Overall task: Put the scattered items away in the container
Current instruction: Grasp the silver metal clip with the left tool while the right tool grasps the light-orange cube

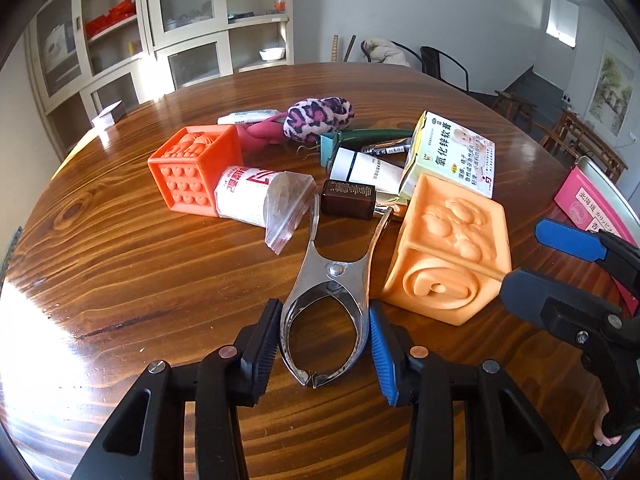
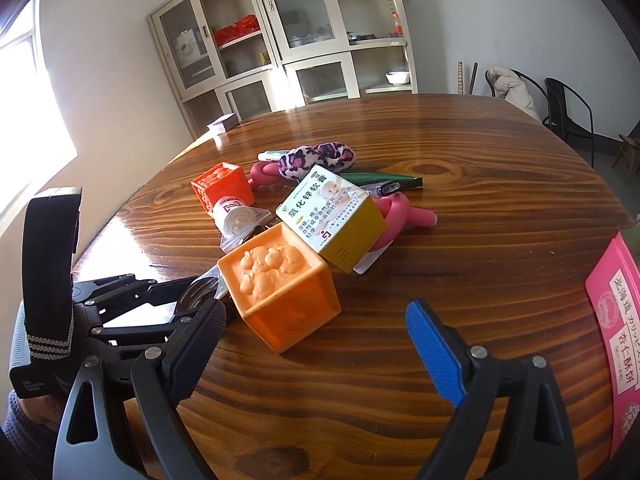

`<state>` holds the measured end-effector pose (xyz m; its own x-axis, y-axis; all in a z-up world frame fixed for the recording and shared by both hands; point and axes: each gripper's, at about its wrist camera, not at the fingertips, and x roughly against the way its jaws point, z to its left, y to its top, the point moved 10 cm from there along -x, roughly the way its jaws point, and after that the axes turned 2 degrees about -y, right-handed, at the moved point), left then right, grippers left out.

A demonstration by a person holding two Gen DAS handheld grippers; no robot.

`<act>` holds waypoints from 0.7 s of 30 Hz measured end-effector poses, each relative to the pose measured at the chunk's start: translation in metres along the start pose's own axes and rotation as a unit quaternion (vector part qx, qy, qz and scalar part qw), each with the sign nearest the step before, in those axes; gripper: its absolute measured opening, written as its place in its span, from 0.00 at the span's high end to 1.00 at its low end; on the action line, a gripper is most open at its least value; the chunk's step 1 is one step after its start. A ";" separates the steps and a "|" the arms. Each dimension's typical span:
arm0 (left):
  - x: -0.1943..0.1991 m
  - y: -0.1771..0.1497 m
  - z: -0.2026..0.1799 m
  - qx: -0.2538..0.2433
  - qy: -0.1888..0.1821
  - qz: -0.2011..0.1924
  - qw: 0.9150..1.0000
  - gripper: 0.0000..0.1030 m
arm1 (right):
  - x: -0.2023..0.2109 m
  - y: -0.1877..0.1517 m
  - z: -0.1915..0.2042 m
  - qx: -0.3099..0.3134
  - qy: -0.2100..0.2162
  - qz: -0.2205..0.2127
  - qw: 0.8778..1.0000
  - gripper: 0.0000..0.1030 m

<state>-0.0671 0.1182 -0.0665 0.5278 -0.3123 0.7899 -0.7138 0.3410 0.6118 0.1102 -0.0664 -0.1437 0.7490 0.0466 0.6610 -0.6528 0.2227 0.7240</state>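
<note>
My left gripper [image 1: 324,348] is shut on the looped handles of a shiny metal clip [image 1: 326,304], whose long jaws point toward the pile. A peach embossed cube [image 1: 448,248] sits just right of the clip. In the right wrist view the same cube [image 2: 280,288] stands in front of my right gripper [image 2: 316,340], near its black finger; the fingers are spread wide and touch nothing. A pink box [image 2: 616,320] with a metal rim lies at the right table edge. The pile holds an orange-red cube [image 1: 196,168], a bagged white roll [image 1: 260,196] and an ointment box [image 1: 452,156].
Further back lie a brown bottle [image 1: 348,198], a white tube [image 1: 368,168], a leopard-print plush [image 1: 318,116], a pink toy [image 1: 260,136] and a green case [image 1: 372,134]. A small white box [image 1: 108,116] sits at the far left edge. Cabinets and chairs stand behind the wooden table [image 1: 140,280].
</note>
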 end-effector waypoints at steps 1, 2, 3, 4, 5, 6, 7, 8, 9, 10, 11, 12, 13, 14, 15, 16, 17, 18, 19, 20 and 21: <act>-0.001 0.001 -0.001 -0.004 0.002 -0.001 1.000 0.56 | 0.001 -0.001 0.000 0.002 0.001 0.000 1.000 0.09; -0.001 0.001 -0.001 -0.005 0.001 -0.001 1.000 0.56 | 0.000 -0.001 0.000 0.004 0.001 0.001 1.000 0.09; -0.001 0.001 -0.002 -0.005 0.000 -0.002 1.000 0.56 | 0.000 -0.001 0.001 0.005 0.001 0.001 1.000 0.09; -0.001 0.001 -0.001 -0.003 0.000 -0.002 1.000 0.56 | -0.001 -0.001 0.001 0.006 0.001 0.002 1.000 0.09; -0.001 0.001 -0.001 -0.001 0.000 -0.003 1.000 0.56 | -0.001 -0.002 0.002 0.007 0.002 0.003 1.000 0.09; 0.000 0.000 -0.001 0.003 -0.001 -0.004 1.000 0.57 | -0.001 -0.002 0.002 0.007 0.004 0.004 1.000 0.09; 0.002 -0.001 0.000 0.008 -0.005 -0.004 1.000 0.58 | -0.001 -0.002 0.002 0.008 0.005 0.003 1.000 0.09; 0.005 -0.001 0.000 0.014 -0.012 -0.006 1.000 0.58 | -0.001 -0.002 0.002 0.008 0.006 0.003 1.000 0.09; 0.009 -0.001 0.001 0.018 -0.014 -0.012 1.000 0.58 | -0.001 -0.002 0.003 0.009 0.007 0.002 1.000 0.09; 0.017 0.000 0.002 0.018 -0.010 -0.022 1.000 0.58 | -0.001 -0.001 0.003 0.008 0.008 0.001 1.000 0.09; 0.025 0.002 0.005 0.018 -0.004 -0.033 0.999 0.58 | -0.001 -0.001 0.003 0.008 0.011 0.000 1.000 0.09; 0.033 0.004 0.008 0.020 0.004 -0.046 0.999 0.58 | -0.001 -0.001 0.003 0.008 0.013 -0.001 1.000 0.09; 0.042 0.007 0.012 0.023 0.011 -0.058 0.998 0.58 | -0.001 -0.001 0.004 0.009 0.015 -0.002 1.000 0.09; 0.050 0.010 0.016 0.029 0.015 -0.070 0.997 0.58 | -0.002 -0.001 0.004 0.011 0.017 -0.002 1.000 0.09; 0.058 0.013 0.021 0.036 0.016 -0.080 0.996 0.58 | -0.003 -0.002 0.005 0.013 0.019 -0.001 1.000 0.09; 0.064 0.015 0.025 0.043 0.014 -0.088 0.995 0.58 | -0.004 -0.002 0.006 0.015 0.021 0.000 1.000 0.09; 0.068 0.016 0.029 0.051 0.012 -0.095 0.994 0.58 | -0.006 -0.003 0.008 0.017 0.025 0.003 1.000 0.09; 0.072 0.016 0.033 0.059 0.010 -0.100 0.993 0.58 | -0.008 -0.002 0.010 0.021 0.029 0.006 0.999 0.09; 0.075 0.015 0.037 0.067 0.008 -0.104 0.992 0.58 | -0.011 -0.002 0.012 0.024 0.031 0.009 0.999 0.09; 0.076 0.015 0.041 0.074 0.006 -0.105 0.992 0.58 | -0.014 -0.001 0.013 0.028 0.031 0.012 0.999 0.09; 0.077 0.013 0.044 0.080 0.005 -0.105 0.991 0.58 | -0.017 -0.001 0.015 0.033 0.030 0.014 0.999 0.09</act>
<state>-0.0557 0.0598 0.0003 0.6769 -0.3526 0.6462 -0.6504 0.1247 0.7493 0.0966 -0.0820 -0.1524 0.7339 0.1102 0.6703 -0.6788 0.1549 0.7177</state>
